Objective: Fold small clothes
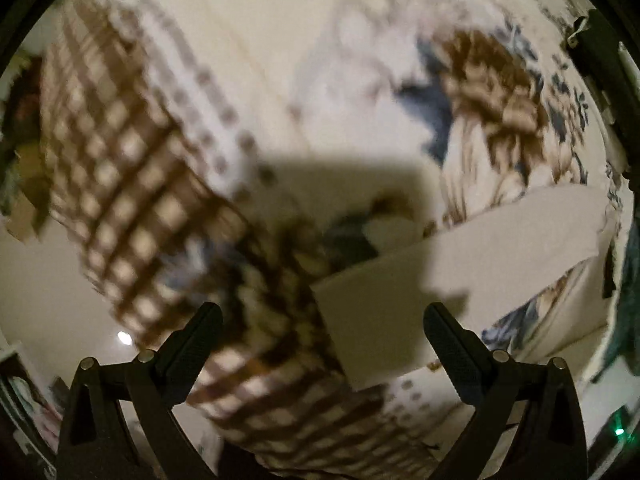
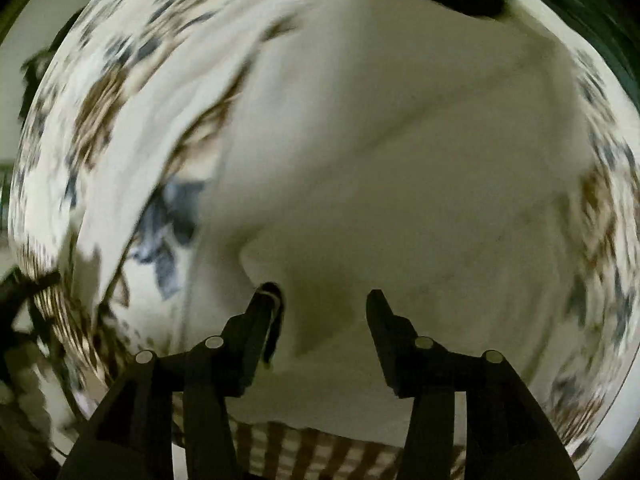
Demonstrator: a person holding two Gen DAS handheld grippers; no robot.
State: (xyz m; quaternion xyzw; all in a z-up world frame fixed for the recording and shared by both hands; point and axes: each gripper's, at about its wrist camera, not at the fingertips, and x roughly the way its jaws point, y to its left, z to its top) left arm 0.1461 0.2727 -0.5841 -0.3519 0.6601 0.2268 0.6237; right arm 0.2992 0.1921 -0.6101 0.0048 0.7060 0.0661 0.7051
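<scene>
A plain off-white garment (image 2: 380, 184) lies spread on a patterned bedsheet (image 2: 104, 92) and fills most of the blurred right wrist view. My right gripper (image 2: 320, 300) hovers over it with jaws apart and nothing between them. In the left wrist view the same garment (image 1: 460, 256) shows as a pale folded strip at the lower right, on the bedsheet (image 1: 492, 92) with brown and blue flowers. My left gripper (image 1: 322, 314) is open above the garment's near corner, holding nothing.
A brown-and-white checked band (image 1: 120, 184) of the sheet runs along the left in the left wrist view and shows at the bottom of the right wrist view (image 2: 304, 452). A dark green cloth (image 1: 630, 280) lies at the far right edge. A pale floor (image 1: 44, 280) lies beyond the bed edge.
</scene>
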